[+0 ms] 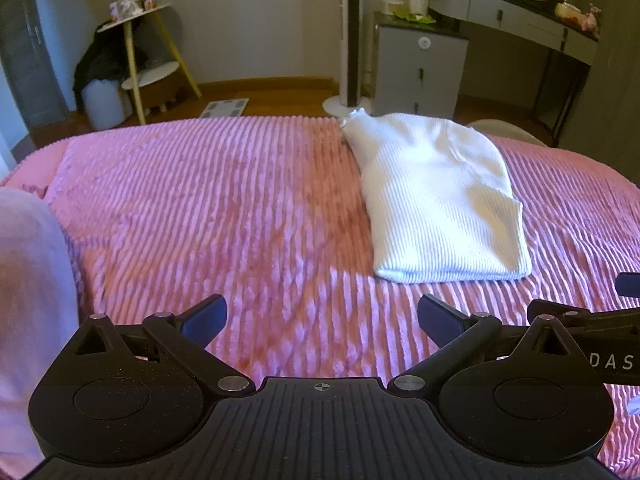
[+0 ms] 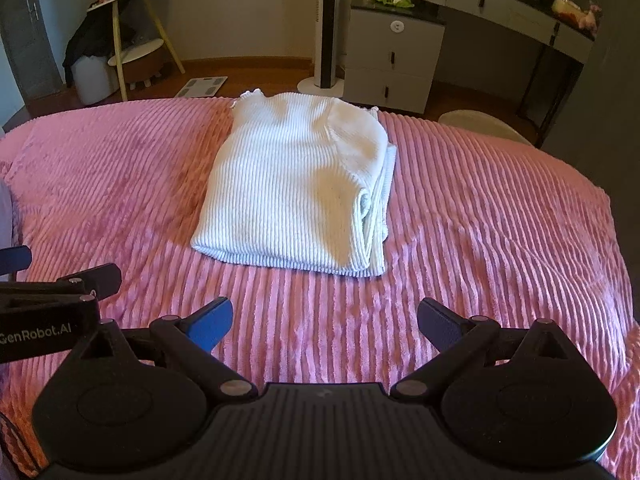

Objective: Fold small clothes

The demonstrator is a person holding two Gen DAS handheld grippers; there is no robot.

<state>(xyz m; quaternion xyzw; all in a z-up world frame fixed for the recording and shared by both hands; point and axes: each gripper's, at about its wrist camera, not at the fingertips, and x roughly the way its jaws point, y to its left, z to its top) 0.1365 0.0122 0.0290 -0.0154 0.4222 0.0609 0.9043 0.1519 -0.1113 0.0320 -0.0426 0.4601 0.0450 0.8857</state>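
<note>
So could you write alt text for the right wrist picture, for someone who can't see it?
A white ribbed knit garment lies folded on a pink ribbed bedspread, untouched. The right tongs hover open and empty in the foreground, with the left tongs edging in at the left. Behind the bed stand a grey drawer unit and a tower fan.

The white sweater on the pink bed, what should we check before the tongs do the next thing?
1. White ribbed knit sweater lies flat on the pink ribbed bedspread: ok.
2. Sweater already partly folded, layered edges stacked on its right side: ok.
3. Left tongs open and holding nothing: ok.
4. Right tongs open and holding nothing: ok.
5. Both tongs sit short of the sweater's near hem, not touching it: ok.
6. Fold is even underneath: cannot tell, the lower layers are hidden.
</note>
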